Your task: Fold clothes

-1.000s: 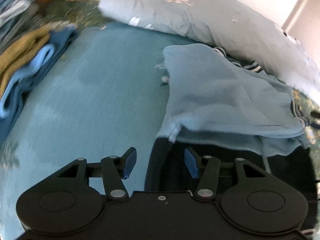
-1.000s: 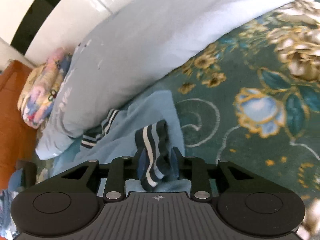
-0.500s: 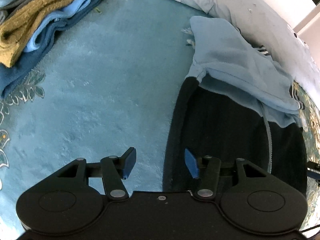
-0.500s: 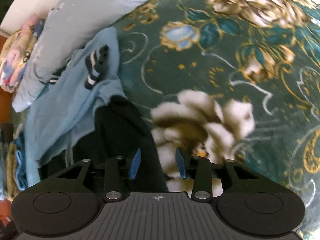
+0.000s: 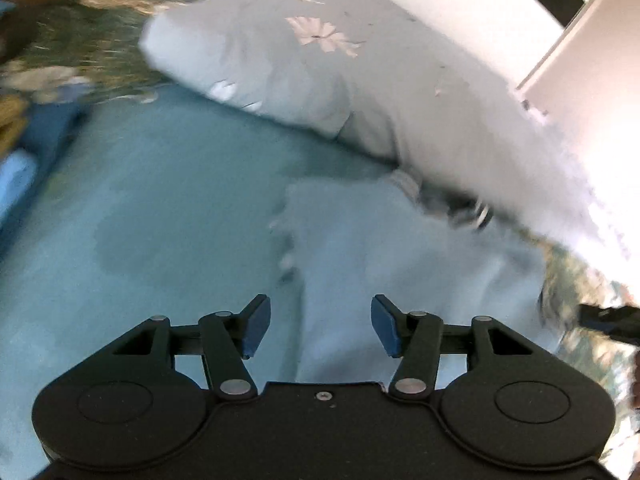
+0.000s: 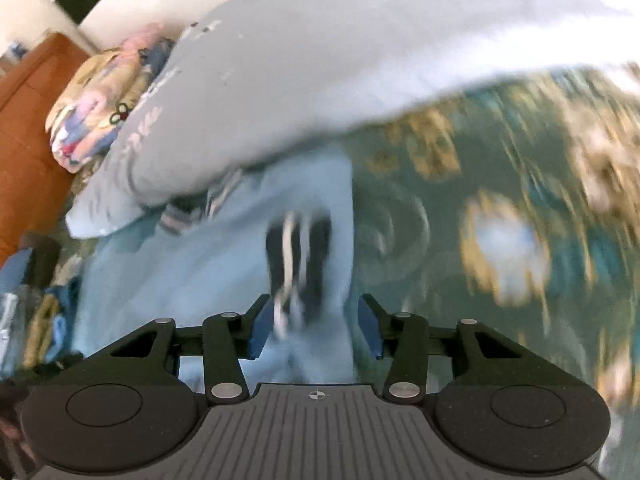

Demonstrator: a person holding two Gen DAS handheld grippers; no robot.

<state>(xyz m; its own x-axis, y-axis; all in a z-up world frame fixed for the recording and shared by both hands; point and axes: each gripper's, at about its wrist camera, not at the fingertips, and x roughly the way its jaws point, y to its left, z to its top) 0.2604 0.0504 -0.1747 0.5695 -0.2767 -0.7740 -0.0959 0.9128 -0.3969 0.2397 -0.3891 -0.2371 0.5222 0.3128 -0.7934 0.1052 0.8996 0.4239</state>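
Observation:
A light blue garment (image 5: 400,280) lies on the teal blanket (image 5: 160,220), its far end against a grey-blue flowered pillow (image 5: 320,80). My left gripper (image 5: 320,328) is open just above it, with the garment's left edge running between the jaws and the pads clear of the cloth. In the right wrist view the same garment (image 6: 200,280) shows a dark cuff with white stripes (image 6: 300,256). My right gripper (image 6: 314,332) has its jaws opening, with the cuff and a fold of blue cloth between them, and the pads do not press. Both views are blurred by motion.
Folded clothes (image 5: 16,168) are stacked at the left edge of the blanket. The dark green flowered bedspread (image 6: 520,200) spreads to the right. A colourful pillow (image 6: 92,100) and a wooden headboard (image 6: 24,120) stand at the far left, behind the grey-blue pillow (image 6: 320,60).
The right gripper let go of the striped cuff and stands wider. Both grippers drew back over the garment's black part, then swung forward over the light blue part again.

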